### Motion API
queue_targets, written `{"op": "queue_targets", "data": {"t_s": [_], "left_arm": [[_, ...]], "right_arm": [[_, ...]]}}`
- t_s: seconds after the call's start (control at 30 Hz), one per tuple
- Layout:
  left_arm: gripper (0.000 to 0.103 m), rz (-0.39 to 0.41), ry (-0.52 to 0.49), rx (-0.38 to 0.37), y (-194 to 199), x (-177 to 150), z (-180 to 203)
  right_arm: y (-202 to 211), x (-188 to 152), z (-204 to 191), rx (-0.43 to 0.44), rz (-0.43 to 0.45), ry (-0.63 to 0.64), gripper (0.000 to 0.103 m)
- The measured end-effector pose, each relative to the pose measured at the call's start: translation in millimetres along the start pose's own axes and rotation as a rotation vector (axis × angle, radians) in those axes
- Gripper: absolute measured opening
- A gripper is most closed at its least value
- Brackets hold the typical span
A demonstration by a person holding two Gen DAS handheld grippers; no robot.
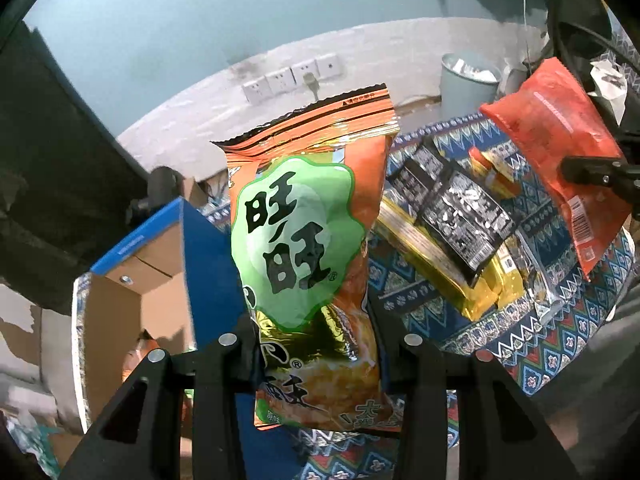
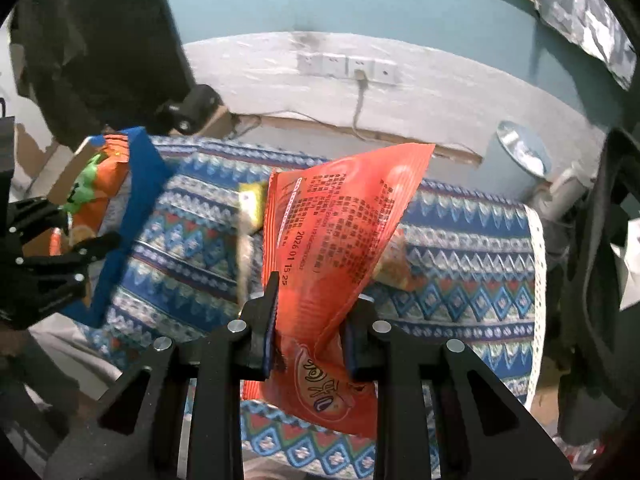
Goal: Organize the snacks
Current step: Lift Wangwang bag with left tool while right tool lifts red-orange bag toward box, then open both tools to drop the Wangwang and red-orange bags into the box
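My left gripper (image 1: 312, 344) is shut on an orange snack bag with a green label (image 1: 304, 232), held upright above the table beside an open blue cardboard box (image 1: 160, 256). My right gripper (image 2: 312, 320) is shut on a red snack bag (image 2: 340, 232), held above the patterned cloth. The red bag also shows at the right of the left wrist view (image 1: 560, 152), with the right gripper (image 1: 596, 176) clamped on it. In the right wrist view the orange bag (image 2: 96, 188) and left gripper (image 2: 72, 240) are at the far left, by the blue box (image 2: 136, 200).
Black packets (image 1: 456, 204) and gold packets (image 1: 460, 276) lie on the patterned tablecloth (image 1: 540, 340). A pale bin (image 1: 468, 84) stands by the wall behind. The table's right edge has white lace trim (image 2: 538, 272). A yellow packet (image 2: 252, 204) lies behind the red bag.
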State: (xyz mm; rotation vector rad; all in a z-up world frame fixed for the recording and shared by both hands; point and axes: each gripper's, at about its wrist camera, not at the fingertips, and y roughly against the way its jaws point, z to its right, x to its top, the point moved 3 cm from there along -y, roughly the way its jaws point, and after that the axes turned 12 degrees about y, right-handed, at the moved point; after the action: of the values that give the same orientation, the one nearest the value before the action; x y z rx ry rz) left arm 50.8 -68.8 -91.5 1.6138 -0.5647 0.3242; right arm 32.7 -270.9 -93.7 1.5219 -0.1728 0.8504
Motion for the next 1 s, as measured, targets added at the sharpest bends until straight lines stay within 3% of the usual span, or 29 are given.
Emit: {"op": "queue_targets", "data": {"t_s": [0.5,1.0], "left_arm": [[0.041,0.070,0.046,0.005,22,4,-41],[0.041,0.082,0.183,0.063,24,-2,-127]], "right_arm": [[5,58,-63,0.108,0.083,0.081,0.023],[-14,111,-140,0.216,0.104,0.169,0.023]]}}
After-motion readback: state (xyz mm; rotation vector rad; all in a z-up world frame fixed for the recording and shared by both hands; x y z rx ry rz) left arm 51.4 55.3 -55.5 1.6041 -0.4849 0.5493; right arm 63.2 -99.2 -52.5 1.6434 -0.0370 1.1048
